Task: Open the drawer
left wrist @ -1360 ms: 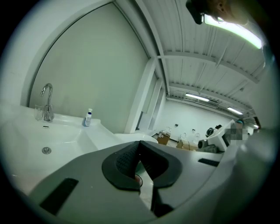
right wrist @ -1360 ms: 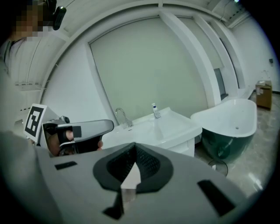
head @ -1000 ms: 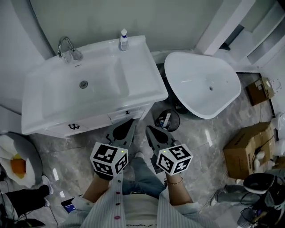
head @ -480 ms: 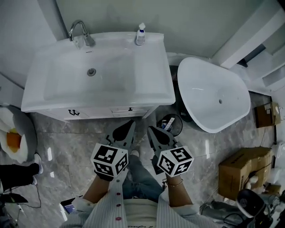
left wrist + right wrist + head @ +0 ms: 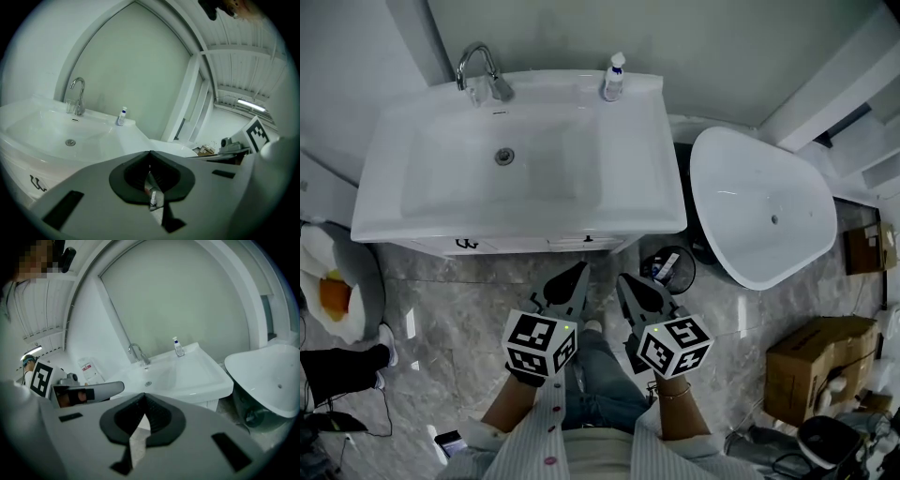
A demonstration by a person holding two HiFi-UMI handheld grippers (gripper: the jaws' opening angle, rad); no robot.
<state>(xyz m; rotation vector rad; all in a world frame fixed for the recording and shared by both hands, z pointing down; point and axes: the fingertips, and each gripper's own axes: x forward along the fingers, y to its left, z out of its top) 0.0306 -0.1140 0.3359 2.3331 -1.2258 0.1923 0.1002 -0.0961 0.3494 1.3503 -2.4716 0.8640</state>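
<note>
Nothing's happening yet: vanity drawer (image 5: 584,243) is sitting shut, left gripper (image 5: 579,270) and right gripper (image 5: 623,279) are hovering near it, both jaws pressed together, empty.

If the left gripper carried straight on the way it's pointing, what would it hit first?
Most likely the drawer front under the sink rim, near its small dark handle. The left gripper, jaws together, aims there with nothing in between; exact height is hard to judge from above.
</note>
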